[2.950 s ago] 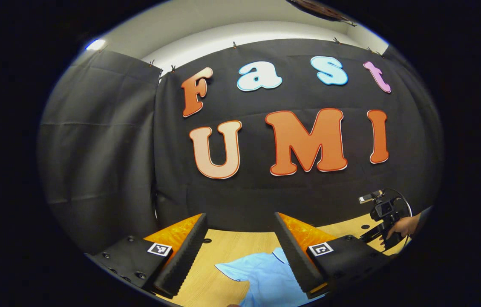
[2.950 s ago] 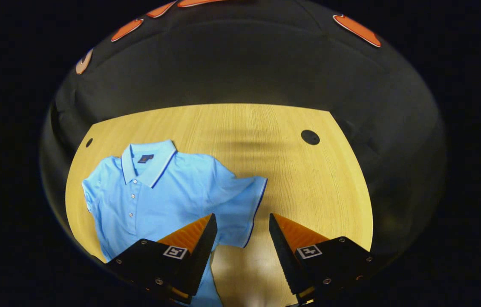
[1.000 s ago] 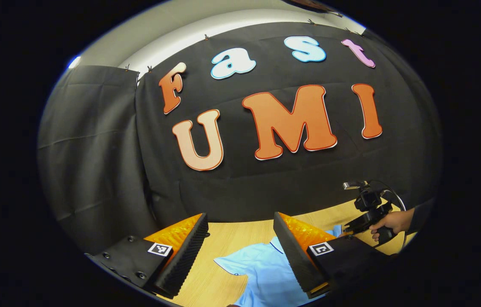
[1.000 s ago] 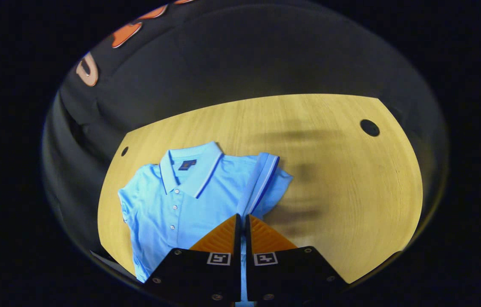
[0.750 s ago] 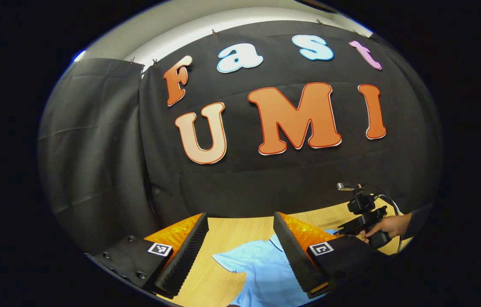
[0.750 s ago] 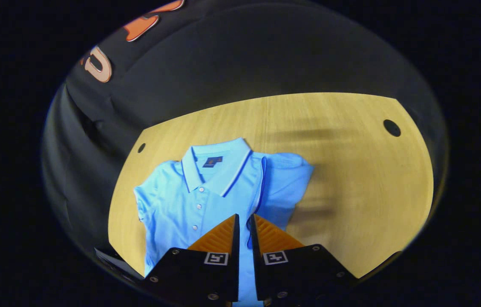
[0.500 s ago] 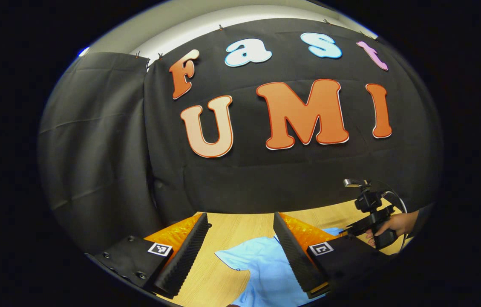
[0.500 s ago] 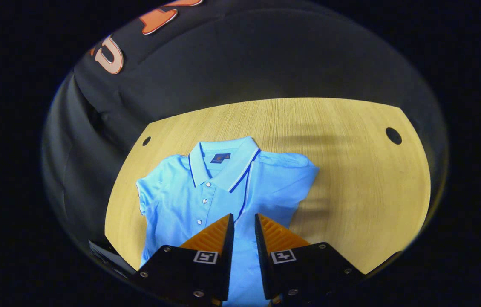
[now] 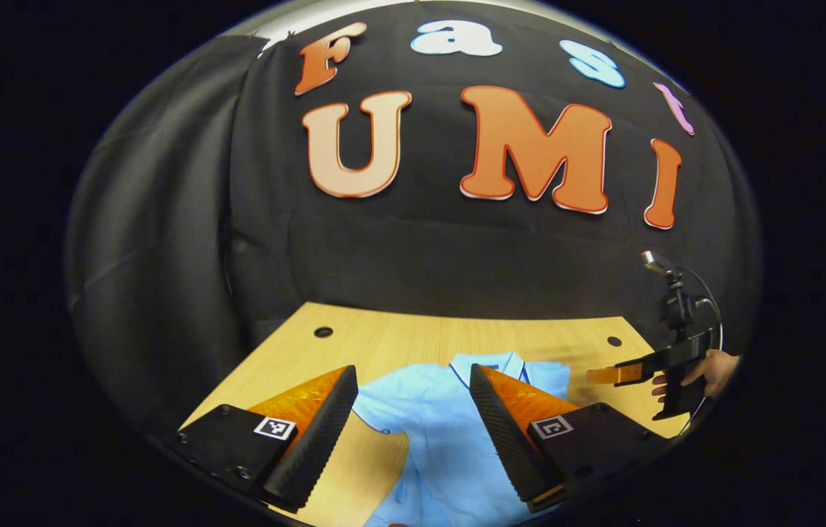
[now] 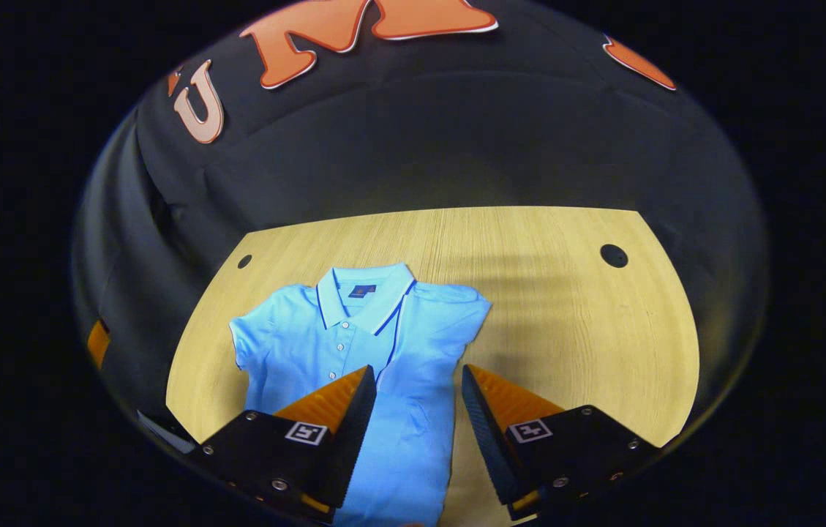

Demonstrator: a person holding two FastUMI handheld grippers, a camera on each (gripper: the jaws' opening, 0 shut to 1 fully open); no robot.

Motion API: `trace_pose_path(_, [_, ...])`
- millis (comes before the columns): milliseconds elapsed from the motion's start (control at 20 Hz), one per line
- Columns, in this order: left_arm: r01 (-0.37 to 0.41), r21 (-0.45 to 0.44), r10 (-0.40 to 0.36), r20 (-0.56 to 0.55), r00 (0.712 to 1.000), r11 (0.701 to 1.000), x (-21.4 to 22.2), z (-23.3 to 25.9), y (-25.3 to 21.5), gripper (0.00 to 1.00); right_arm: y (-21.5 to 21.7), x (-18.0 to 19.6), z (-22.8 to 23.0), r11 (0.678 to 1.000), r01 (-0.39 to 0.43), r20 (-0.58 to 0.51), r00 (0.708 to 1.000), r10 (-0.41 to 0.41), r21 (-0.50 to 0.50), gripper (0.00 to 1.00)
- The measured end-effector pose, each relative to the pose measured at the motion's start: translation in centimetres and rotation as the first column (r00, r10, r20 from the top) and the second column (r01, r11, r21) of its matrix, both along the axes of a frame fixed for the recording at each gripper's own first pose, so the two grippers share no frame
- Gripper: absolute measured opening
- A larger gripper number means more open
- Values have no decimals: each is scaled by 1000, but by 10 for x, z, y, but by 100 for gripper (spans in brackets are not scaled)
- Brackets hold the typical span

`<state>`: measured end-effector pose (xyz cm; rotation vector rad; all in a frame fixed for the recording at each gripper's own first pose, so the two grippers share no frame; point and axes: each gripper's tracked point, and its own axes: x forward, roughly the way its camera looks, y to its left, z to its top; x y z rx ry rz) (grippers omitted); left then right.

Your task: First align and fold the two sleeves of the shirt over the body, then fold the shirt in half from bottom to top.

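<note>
Polo shirt: the light blue polo shirt (image 10: 361,366) lies face up on the wooden table (image 10: 566,329), its collar (image 10: 363,293) toward the black back wall and its hem toward the person.
Sleeve on the person's right: in the right gripper view this sleeve (image 10: 449,307) is turned in over the shirt's body, its trimmed edge running down beside the button placket. This half of the sleeve step looks done.
Sleeve on the person's left: this sleeve (image 10: 255,340) sticks out flat on the table, away from the collar. It is not yet folded.
Right gripper: the right gripper (image 10: 413,399) hangs over the lower body of the shirt, below the collar, with its jaws wide apart and nothing between them. In the left gripper view it shows beyond the shirt's right shoulder, held in a hand (image 9: 705,369).
Left gripper: the left gripper (image 9: 413,410) is above the shirt's left side, jaws spread wide and empty, with the unfolded sleeve and the collar seen through the gap.
Done so far: judging from how the shirt lies, one sleeve of two is over the body.
Left to do: fold the left sleeve in to match the right one, then bring the hem up to the collar for the bottom-to-top fold.
Progress: roughly a third of the task appears complete.
Likely next: the left gripper seems best placed to take the left sleeve's cuff.
</note>
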<state>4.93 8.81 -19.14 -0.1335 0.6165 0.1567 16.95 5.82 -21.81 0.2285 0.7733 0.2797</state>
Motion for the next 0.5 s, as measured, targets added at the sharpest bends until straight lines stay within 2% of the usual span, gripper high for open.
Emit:
trace_pose_path(100, [5, -88, -12, -72, 997, 996, 2, -25, 8, 100, -2, -15, 7, 1000, 24, 9, 1000, -24, 2, 83])
trace_pose_path(150, [3, -130, -17, -113, 993, 992, 3, -37, 13, 100, -2, -22, 11, 999, 40, 22, 999, -40, 3, 81])
trace_pose_path(200, [-3, -161, -21, -152, 988, 987, 5, -50, 19, 100, -2, -28, 16, 999, 53, 39, 998, -53, 1, 89])
trace_pose_path(450, [-21, -238, -63, -338, 939, 971, 15, -111, 40, 96, -12, -56, 32, 992, 117, 101, 989, -111, -49, 95])
trace_pose_path(500, [-21, -243, -70, -361, 930, 970, 19, -122, 46, 99, -15, -64, 32, 990, 133, 106, 986, -127, -55, 95])
